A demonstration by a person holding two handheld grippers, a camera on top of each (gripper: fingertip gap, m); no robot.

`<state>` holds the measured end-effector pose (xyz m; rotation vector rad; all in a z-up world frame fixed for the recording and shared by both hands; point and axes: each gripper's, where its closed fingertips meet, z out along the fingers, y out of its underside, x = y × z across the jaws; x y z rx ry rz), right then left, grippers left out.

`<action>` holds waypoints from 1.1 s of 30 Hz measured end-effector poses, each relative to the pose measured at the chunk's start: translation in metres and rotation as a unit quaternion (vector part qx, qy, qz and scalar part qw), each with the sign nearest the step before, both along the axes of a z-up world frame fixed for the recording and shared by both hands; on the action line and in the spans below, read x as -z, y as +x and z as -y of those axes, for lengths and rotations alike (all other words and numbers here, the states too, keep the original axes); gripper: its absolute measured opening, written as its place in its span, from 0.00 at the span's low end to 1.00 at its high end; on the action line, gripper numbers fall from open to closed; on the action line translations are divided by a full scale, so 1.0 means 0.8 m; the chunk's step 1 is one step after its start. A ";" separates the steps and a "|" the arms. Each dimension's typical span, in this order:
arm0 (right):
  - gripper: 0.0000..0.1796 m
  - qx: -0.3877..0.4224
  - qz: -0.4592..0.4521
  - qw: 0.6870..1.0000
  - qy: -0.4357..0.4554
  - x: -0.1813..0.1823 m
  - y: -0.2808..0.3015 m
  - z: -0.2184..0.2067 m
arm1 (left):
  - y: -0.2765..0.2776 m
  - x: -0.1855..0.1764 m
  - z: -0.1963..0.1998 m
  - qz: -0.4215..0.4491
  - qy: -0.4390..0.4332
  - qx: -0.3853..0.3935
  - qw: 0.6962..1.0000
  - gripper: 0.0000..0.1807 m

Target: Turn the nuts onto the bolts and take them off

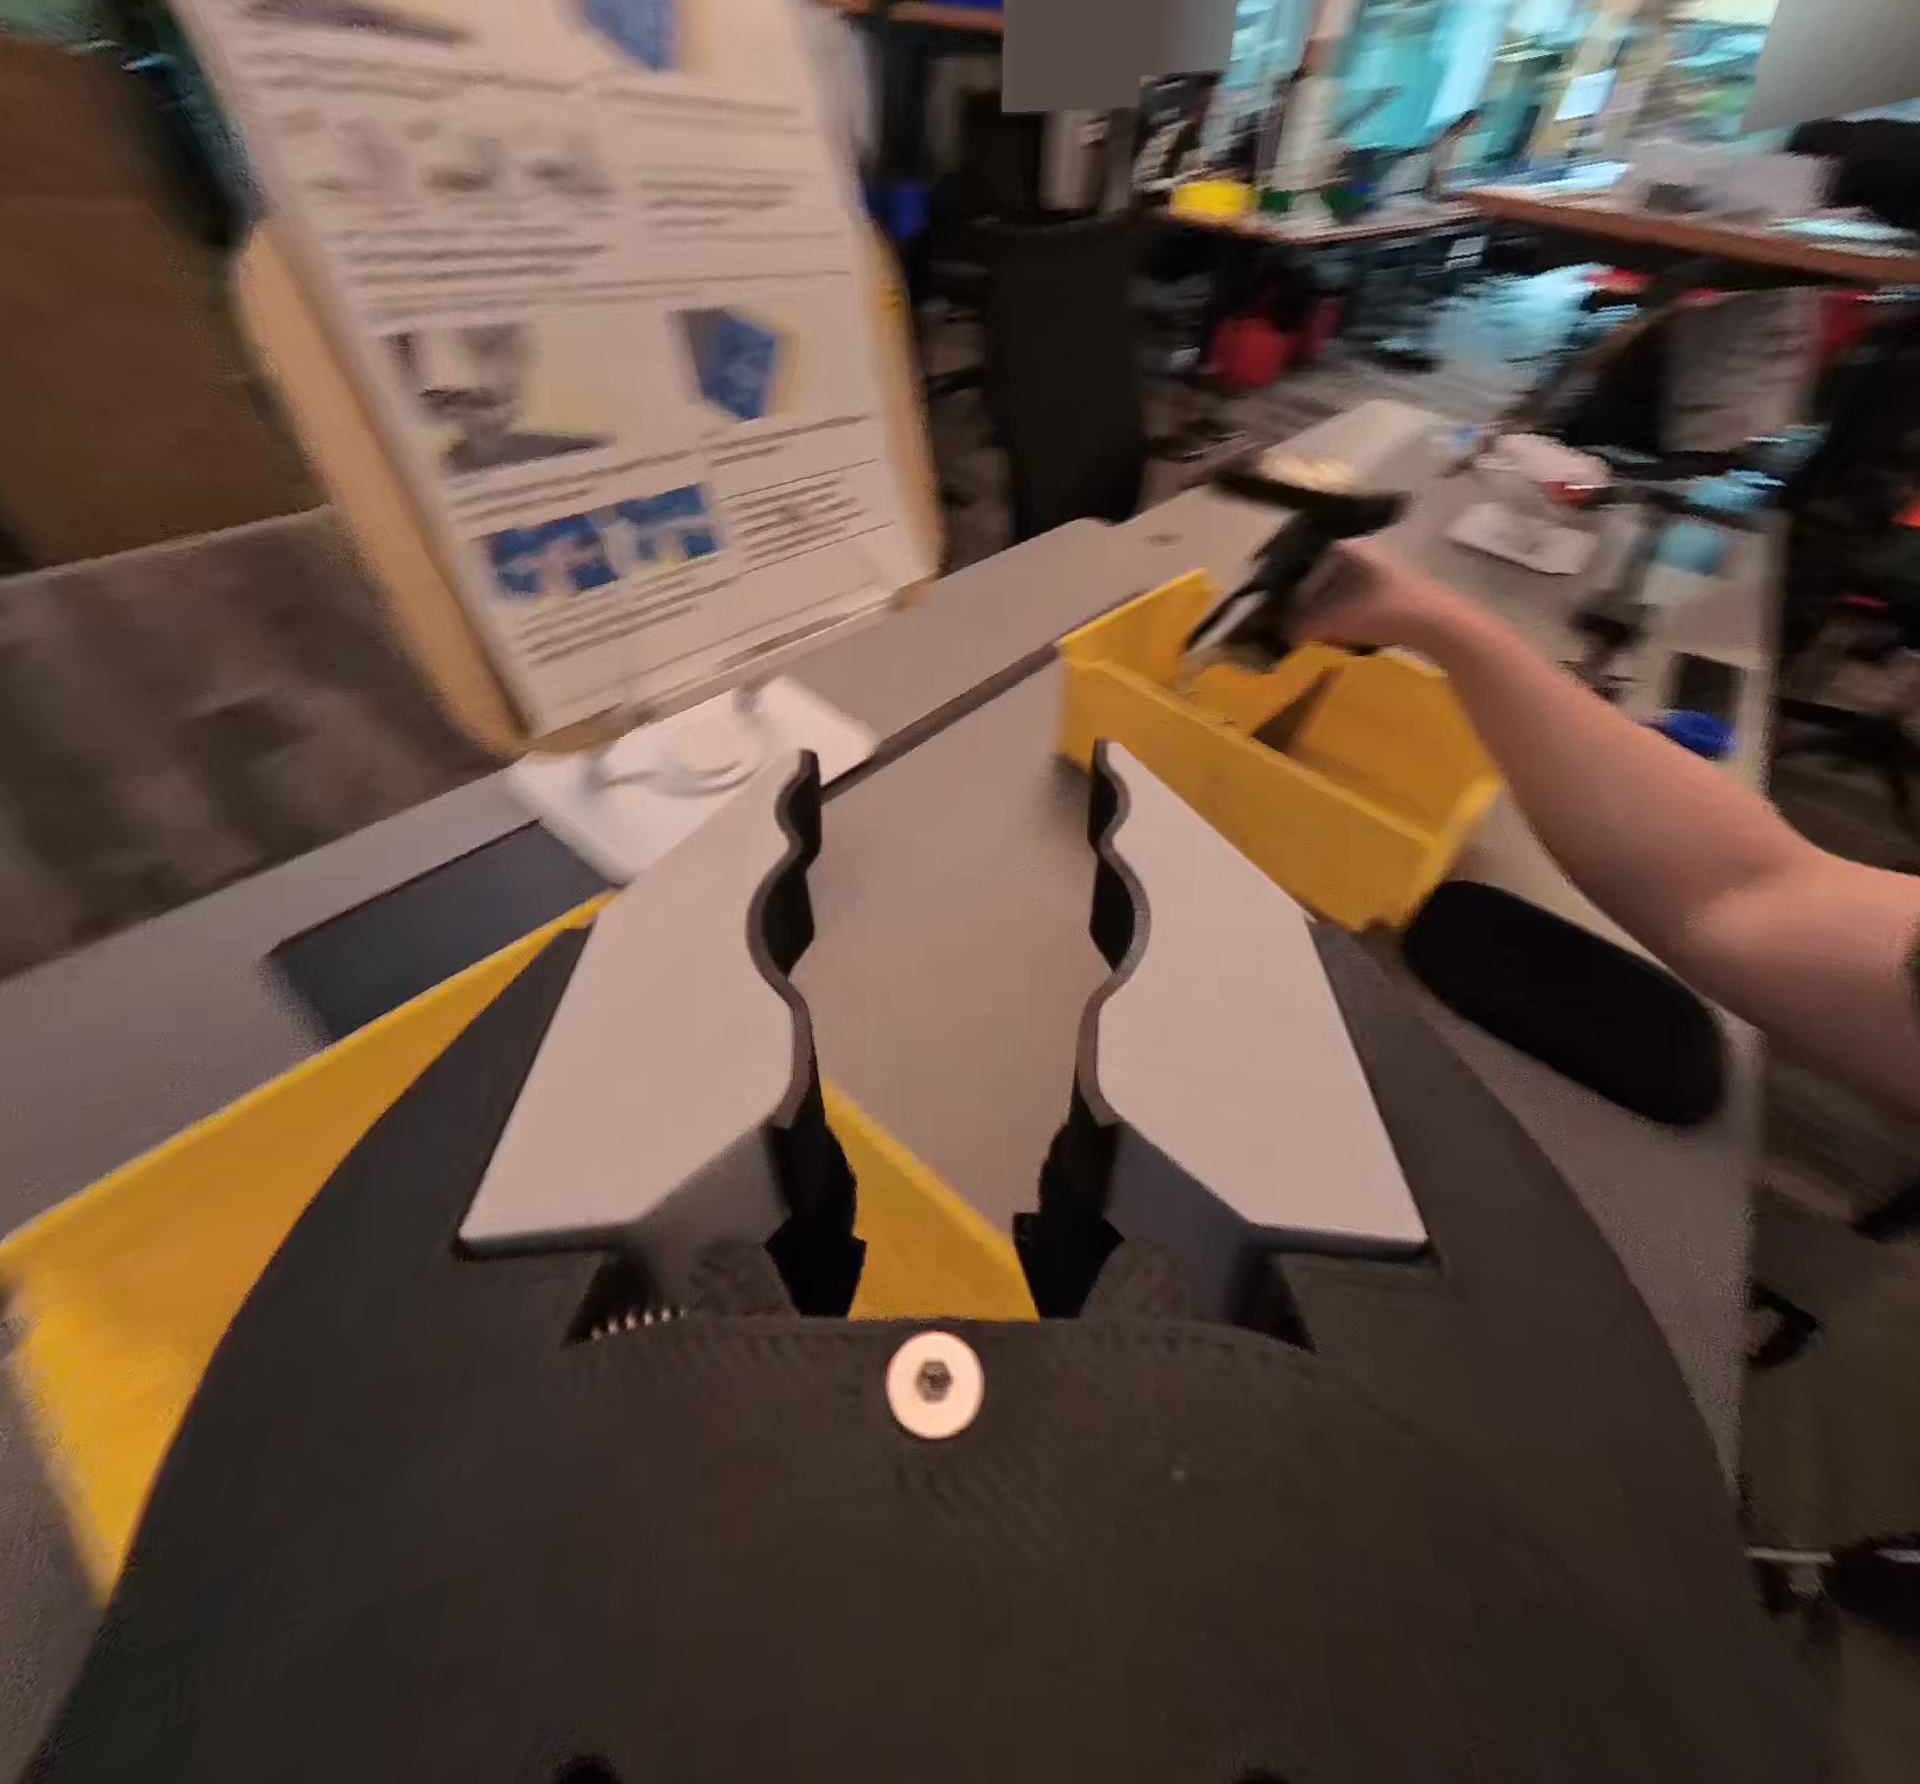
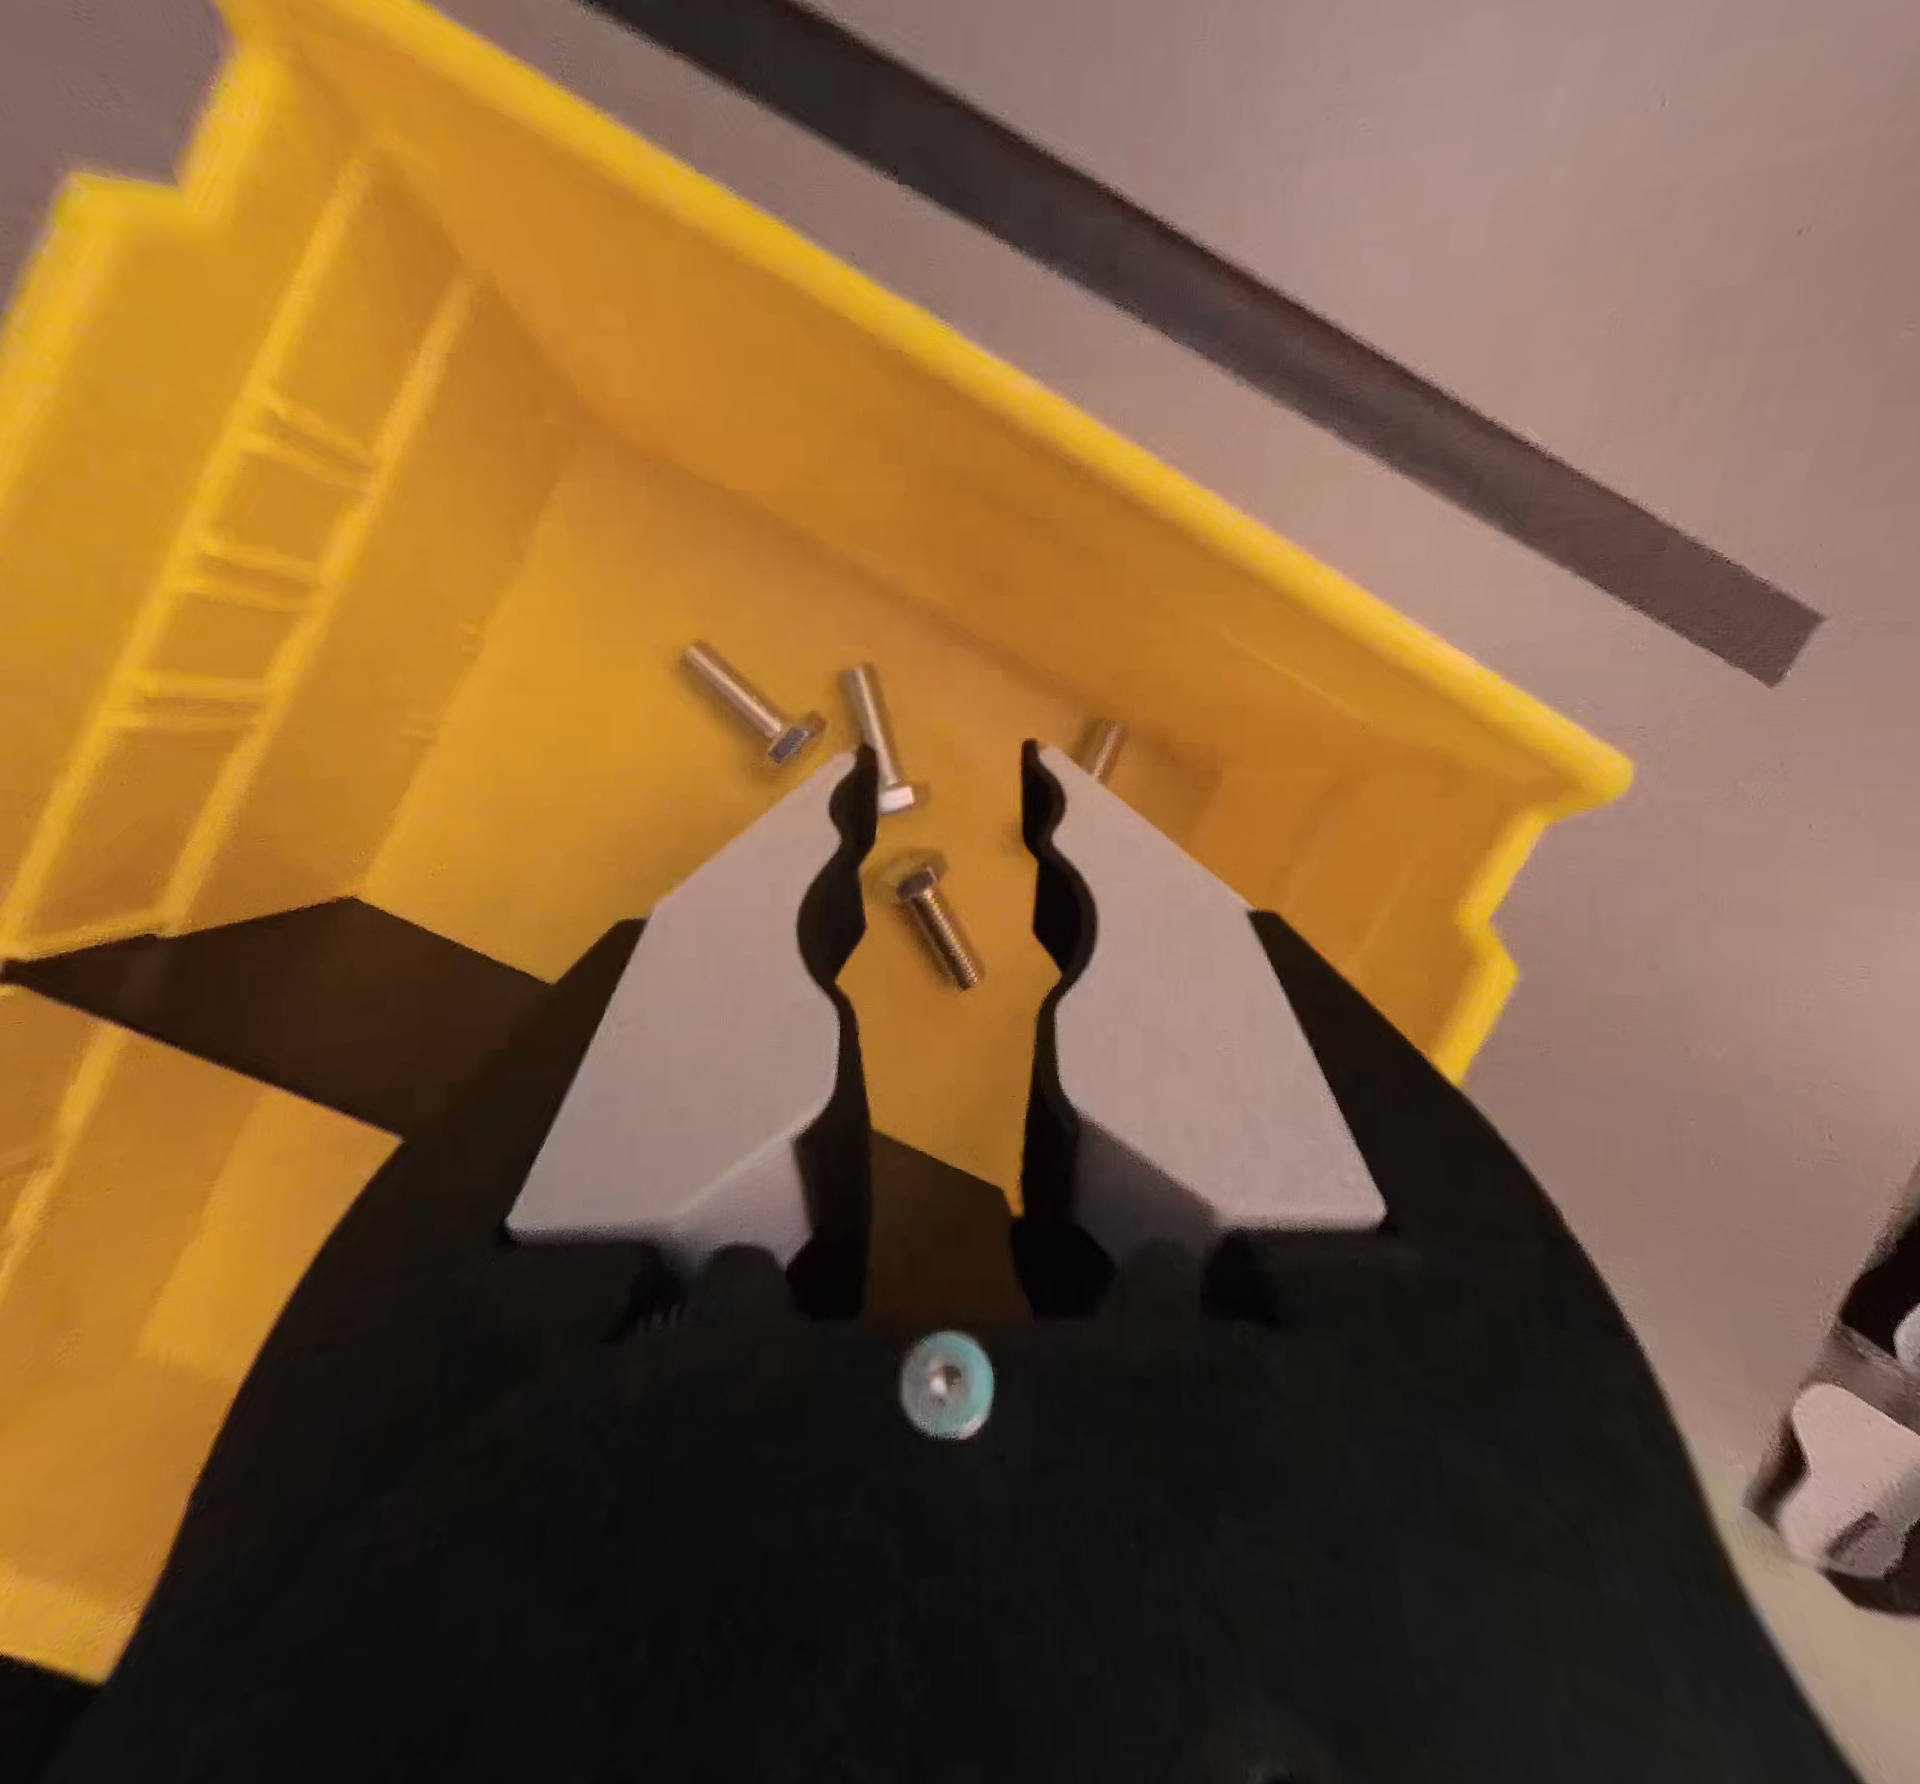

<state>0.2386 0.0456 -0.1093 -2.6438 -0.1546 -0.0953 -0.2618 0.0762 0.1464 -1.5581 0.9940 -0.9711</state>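
Note:
In the right wrist view my right gripper (image 2: 940,758) is open and empty, pointing down into a yellow bin (image 2: 935,425). Several silver bolts lie on the bin floor: one (image 2: 935,919) between the fingers, one (image 2: 878,742) by the left fingertip, one (image 2: 748,706) farther left, one (image 2: 1101,747) half hidden behind the right finger. In the left wrist view my left gripper (image 1: 951,768) is open and empty above the grey table (image 1: 935,861). The right gripper (image 1: 1278,581), held by a bare arm (image 1: 1621,778), reaches into that yellow bin (image 1: 1247,789). No nuts show.
A second yellow bin (image 1: 208,1215) lies under my left gripper. A poster board on a white stand (image 1: 561,280) stands at the back left of the table. A black oval object (image 1: 1558,996) lies right of the left gripper. A dark strip (image 2: 1143,217) crosses the table. Tip to tip, the grippers are about 55 cm apart.

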 end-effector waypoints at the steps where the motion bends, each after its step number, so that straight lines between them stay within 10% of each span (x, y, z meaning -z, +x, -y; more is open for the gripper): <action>1: 0.17 0.010 -0.011 0.999 0.038 -0.019 0.001 -0.003 | -0.020 0.009 -0.016 -0.018 -0.013 -0.042 0.999 0.28; 6: 0.30 0.081 -0.071 0.975 0.197 -0.102 0.019 0.030 | -0.128 0.078 -0.076 -0.109 -0.118 -0.212 0.964 0.31; 15: 0.33 0.137 -0.183 0.971 -0.064 -0.024 0.016 0.186 | -0.232 0.175 -0.123 -0.169 -0.260 -0.328 0.892 0.32; 22: 0.18 0.131 -0.188 0.954 -0.194 0.030 0.001 0.209 | -0.243 0.289 -0.099 -0.300 -0.404 -0.279 0.818 0.52; 27: 0.04 0.146 -0.113 0.950 -0.253 0.041 0.008 0.217 | -0.219 0.329 -0.080 -0.319 -0.498 -0.204 0.781 0.13; 33: 0.07 0.114 -0.099 0.946 -0.288 0.039 -0.036 0.203 | -0.225 0.343 -0.077 -0.462 -0.417 -0.181 0.762 0.02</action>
